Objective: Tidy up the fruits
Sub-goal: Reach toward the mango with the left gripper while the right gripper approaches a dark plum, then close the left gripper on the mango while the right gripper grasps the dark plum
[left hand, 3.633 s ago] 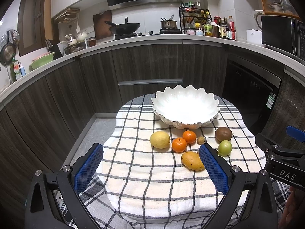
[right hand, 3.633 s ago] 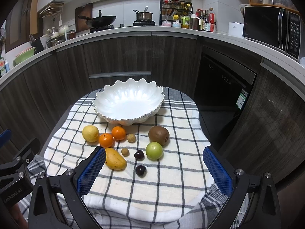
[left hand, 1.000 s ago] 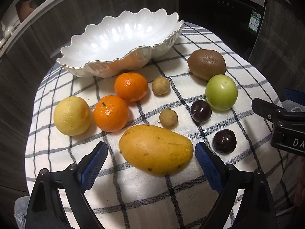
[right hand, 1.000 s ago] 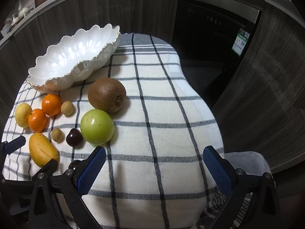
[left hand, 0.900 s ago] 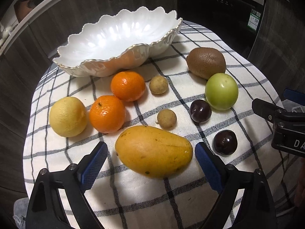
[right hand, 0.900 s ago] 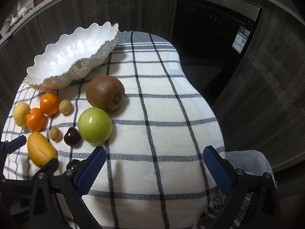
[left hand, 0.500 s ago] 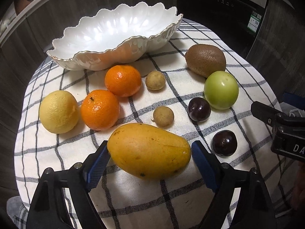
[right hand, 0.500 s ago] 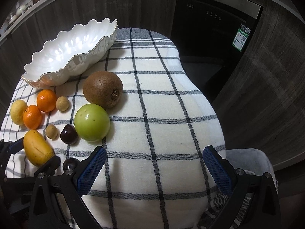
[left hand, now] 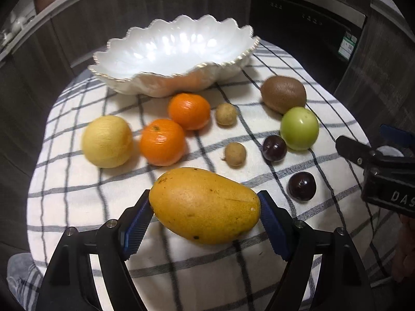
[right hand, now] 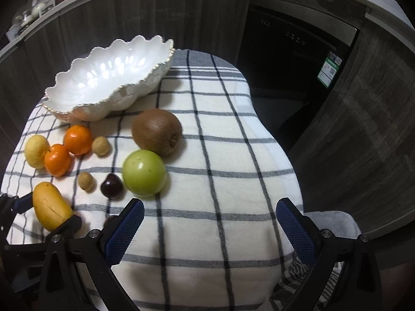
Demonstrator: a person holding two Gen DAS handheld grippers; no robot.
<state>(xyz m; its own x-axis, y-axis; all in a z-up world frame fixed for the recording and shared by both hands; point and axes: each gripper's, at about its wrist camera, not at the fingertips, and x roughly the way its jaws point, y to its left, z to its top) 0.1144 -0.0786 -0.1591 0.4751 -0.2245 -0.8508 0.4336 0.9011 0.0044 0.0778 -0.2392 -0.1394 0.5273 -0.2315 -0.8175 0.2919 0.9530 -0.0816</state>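
The left gripper [left hand: 205, 216] jaws have just been closing and now pinch the mango [left hand: 206, 204] lengthwise at the table's near edge. Right gripper [right hand: 210, 229] jaws stand spread, empty. Risk: the tapered ends (smooth skin) may slip free before reaching the bowl [left hand: 145, 77].

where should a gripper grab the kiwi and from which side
Grip the kiwi across its short middle, pads on its two long flanks, coming down from above and the near side. It lies on its side on the checked cloth, so the ends are the long way. The green fruit sits close in front and the white bowl behind-left, so the right hand-held gripper, open over bare cloth, likely has the clearer approach.
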